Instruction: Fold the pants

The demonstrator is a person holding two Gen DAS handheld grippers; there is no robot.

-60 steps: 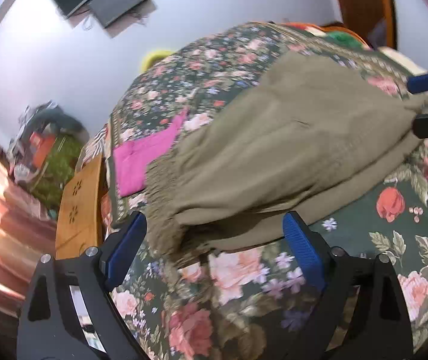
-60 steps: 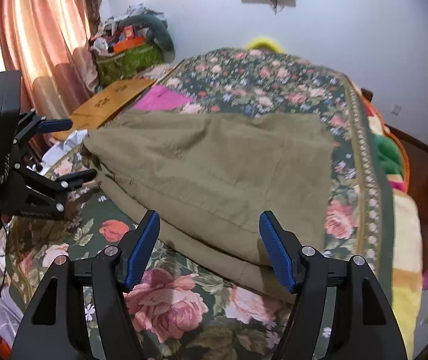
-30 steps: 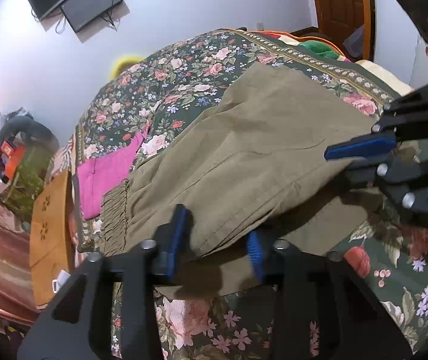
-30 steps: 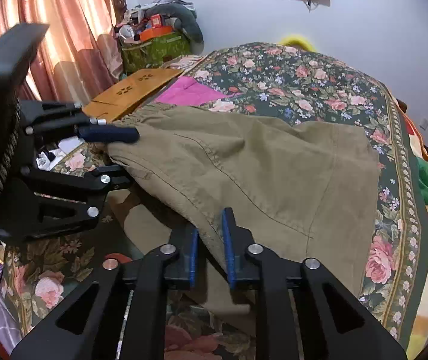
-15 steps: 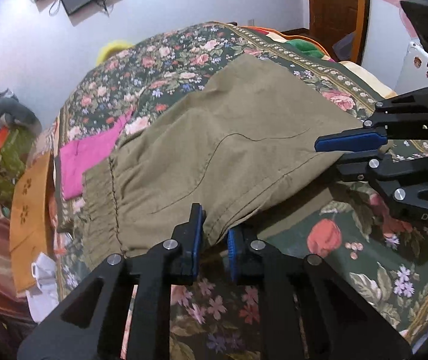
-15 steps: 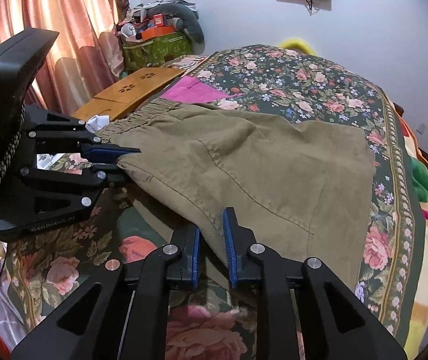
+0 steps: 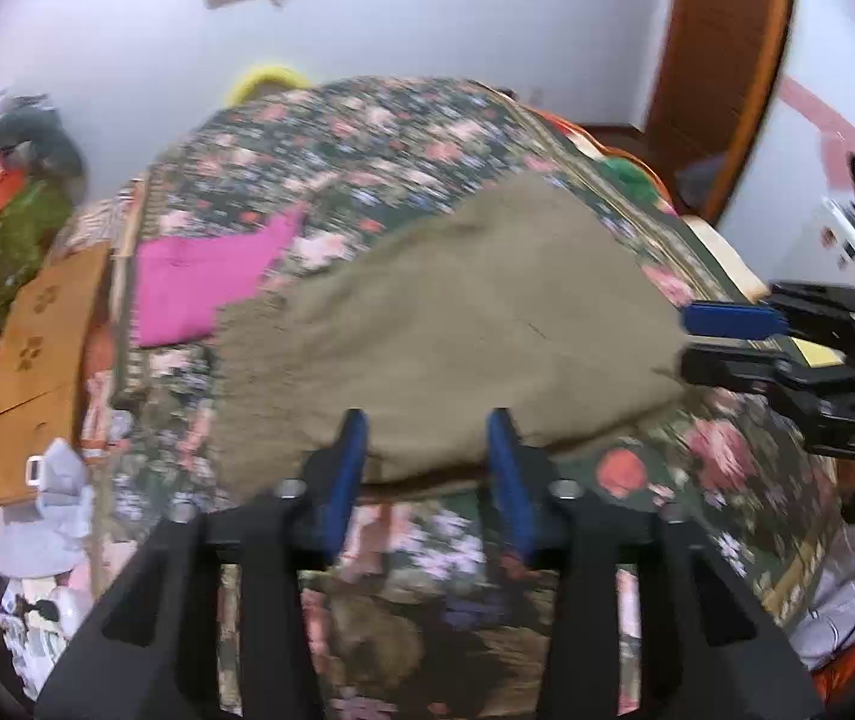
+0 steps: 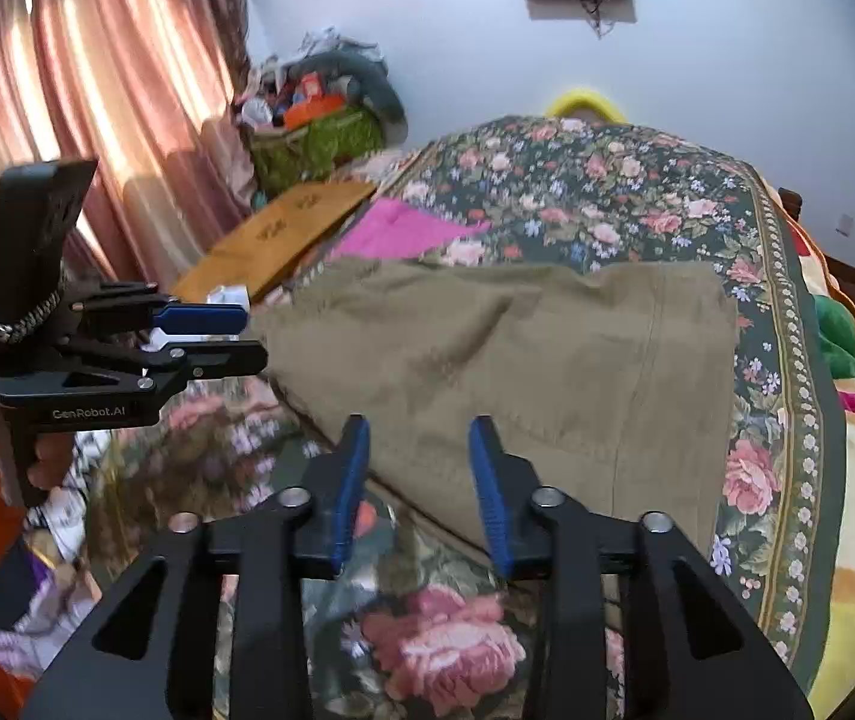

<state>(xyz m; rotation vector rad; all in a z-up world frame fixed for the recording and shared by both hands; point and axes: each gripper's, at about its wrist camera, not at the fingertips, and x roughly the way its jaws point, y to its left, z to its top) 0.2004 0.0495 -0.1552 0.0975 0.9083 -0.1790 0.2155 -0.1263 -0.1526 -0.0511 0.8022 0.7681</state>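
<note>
Floral bedspread (image 8: 637, 192) covers the bed, biggest thing in both views. Olive pants (image 8: 535, 360) lie folded flat on it, spread across the middle toward the near edge and the bordered right edge in the right wrist view — the gathered waistband end points to the curtain side. Pink cloth (image 8: 391, 231) lies on the bed's far left edge, touching the pants' far side. Wooden board (image 8: 283, 228) sits just off that edge. Left gripper (image 7: 427, 420) — jaws opening, blue pads apart, released; the pants' near fold shows between the tips, pads not pressing on it. Right gripper (image 8: 418, 426) — jaws opening too, pads clear of the cloth, nothing grasped, hovering at the near edge.
</note>
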